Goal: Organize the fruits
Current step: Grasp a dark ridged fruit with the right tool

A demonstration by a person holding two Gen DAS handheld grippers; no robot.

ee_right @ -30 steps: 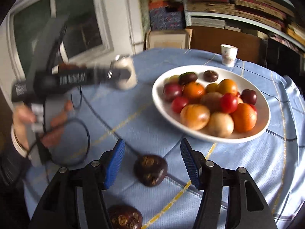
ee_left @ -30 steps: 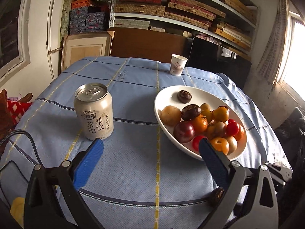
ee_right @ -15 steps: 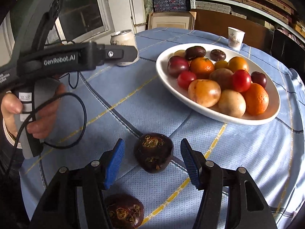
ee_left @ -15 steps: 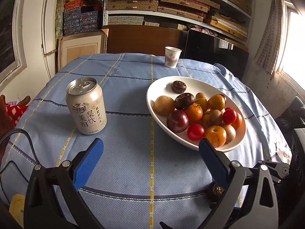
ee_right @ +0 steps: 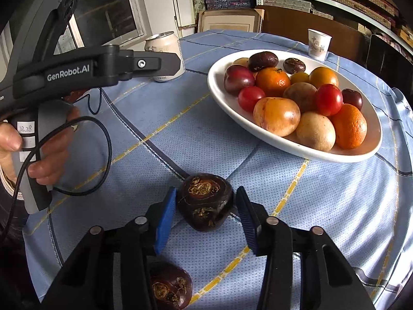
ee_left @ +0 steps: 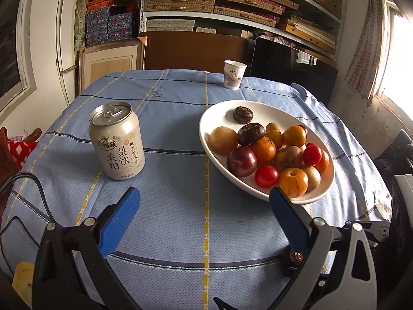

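Caught at the pick-up step: right gripper (ee_right: 205,193) down low at the surface (ee_right: 335,201), its blue fingers (ee_right: 164,219) set either side of a dark, rough-skinned fruit (ee_right: 205,202) lying on the blue cloth, near the white plate (ee_right: 222,95) but short of it. Looked released rather than clenched: one pad about touching the skin, a sliver of gap at the other, no squeeze to be seen. Judged as a grasp lined up but not yet made.

Saw a second dark fruit (ee_right: 169,286) loose on the cloth, closer in and under the right gripper's frame. Found the plate already heaped with oranges, tomatoes, plums and two more of the dark fruits.

Left gripper (ee_left: 204,201) held off above the cloth with its fingers (ee_left: 118,222) spread wide on nothing, a drink can (ee_left: 116,142) ahead on its left.

Called next for a firm clench across the widest part, a straight lift, then a carry to a bare patch of plate.
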